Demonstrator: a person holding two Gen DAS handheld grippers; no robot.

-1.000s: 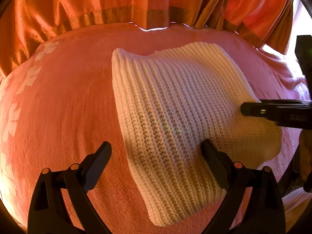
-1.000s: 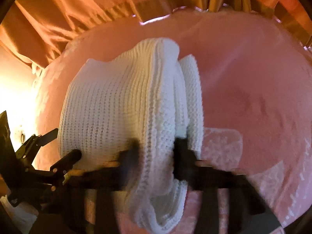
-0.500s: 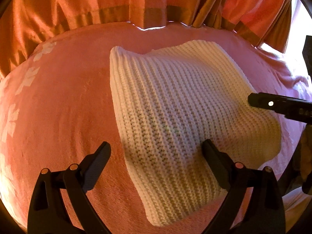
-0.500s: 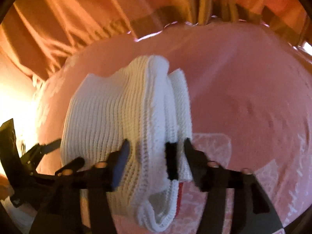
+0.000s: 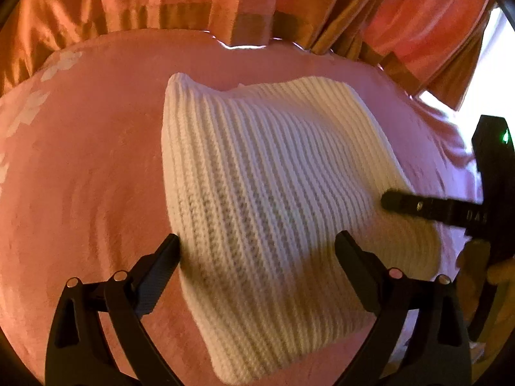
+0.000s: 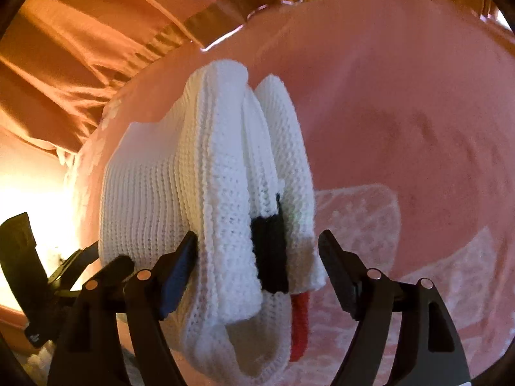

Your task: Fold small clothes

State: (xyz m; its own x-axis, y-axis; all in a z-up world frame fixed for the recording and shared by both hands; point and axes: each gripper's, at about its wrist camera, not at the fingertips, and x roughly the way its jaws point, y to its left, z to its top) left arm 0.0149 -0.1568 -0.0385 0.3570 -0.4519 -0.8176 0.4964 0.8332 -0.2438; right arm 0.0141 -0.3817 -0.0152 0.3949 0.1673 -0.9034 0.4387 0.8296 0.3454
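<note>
**White knit folded up on the pink bed, both grippers wide open**

So the white knit garment (image 5: 273, 199) is lying folded on the pink blanket (image 5: 90, 167), roughly mid-bed, ribbed side up. From the left wrist view it's a chunky rectangle-ish slab with one corner poking up at the far left. From the right wrist view you're looking at its edge, and you can see several stacked layers (image 6: 231, 193) bunched together, plus a black patch (image 6: 268, 254) on one inner layer and a bit of red trim (image 6: 299, 325) hanging out at the bottom.

Left gripper (image 5: 257, 251): fingers spread wide. The left one sits right at the garment's left edge, the right one is over the knit itself. Can't tell whether either actually touches the fabric. Nothing is pinched.

Right gripper (image 6: 257, 247): also spread apart, straddling the folded edge, one finger on each side of the stack, with the layers in between but not squeezed. In the left view the same gripper (image 5: 428, 207) comes in from the right, with one dark finger lying over the knit's right side.

Around it: the blanket has pale flower prints (image 5: 29, 109) on the left and a lighter lacy patch (image 6: 360, 218) near the right gripper. Orange curtains (image 5: 193, 0) hang along the far side of the bed, with bright light at the edges.
</note>
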